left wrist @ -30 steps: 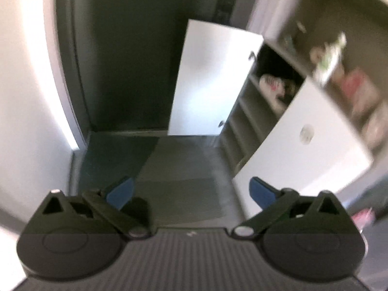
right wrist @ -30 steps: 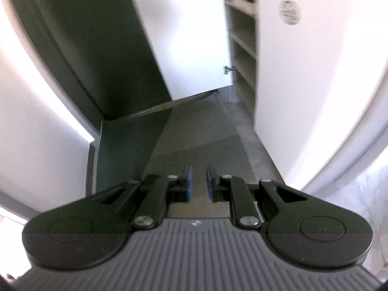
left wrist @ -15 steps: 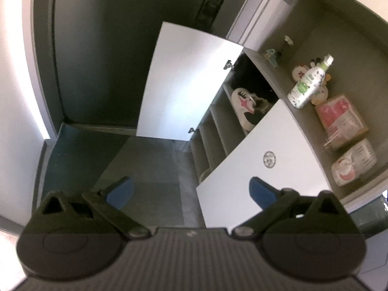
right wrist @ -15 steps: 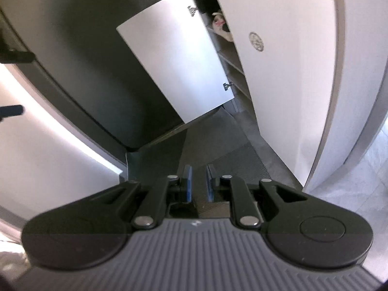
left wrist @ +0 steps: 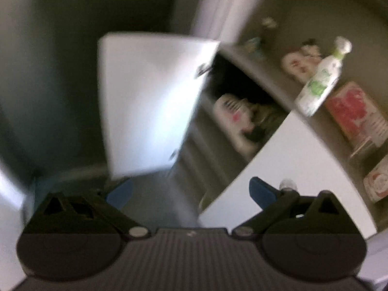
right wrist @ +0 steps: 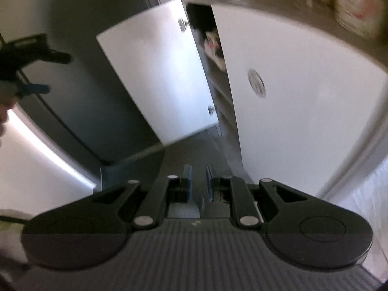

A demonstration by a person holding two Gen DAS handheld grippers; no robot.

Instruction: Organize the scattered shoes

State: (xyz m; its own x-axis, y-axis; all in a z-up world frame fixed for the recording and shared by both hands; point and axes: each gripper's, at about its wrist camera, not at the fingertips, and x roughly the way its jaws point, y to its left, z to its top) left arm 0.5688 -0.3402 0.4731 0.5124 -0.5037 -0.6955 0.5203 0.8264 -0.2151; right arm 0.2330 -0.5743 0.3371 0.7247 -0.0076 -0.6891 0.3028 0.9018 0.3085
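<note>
A white shoe with pink marks point(left wrist: 234, 118) lies on an upper shelf inside the white shoe cabinet, with a darker shoe point(left wrist: 263, 115) behind it. In the right wrist view the same white shoe point(right wrist: 213, 48) shows through the gap between the doors. My left gripper point(left wrist: 190, 190) hangs open and empty in front of the cabinet, well short of the shelves. My right gripper point(right wrist: 197, 178) is shut with nothing between its blue pads, above the dark mat. The left gripper point(right wrist: 36, 72) also shows at the left edge of the right wrist view.
One cabinet door point(left wrist: 148, 106) stands swung open to the left; the other door point(right wrist: 291, 101) is closed, with a round sticker. On the cabinet top stand a white-green bottle point(left wrist: 320, 80), a red packet point(left wrist: 356, 114) and small figures. A dark mat point(right wrist: 194, 155) covers the floor.
Both views have pulled back and risen, so the cabinet top and the shoes on the shelf show more. The left view has swung and rolled. Neither gripper's jaws have changed.
</note>
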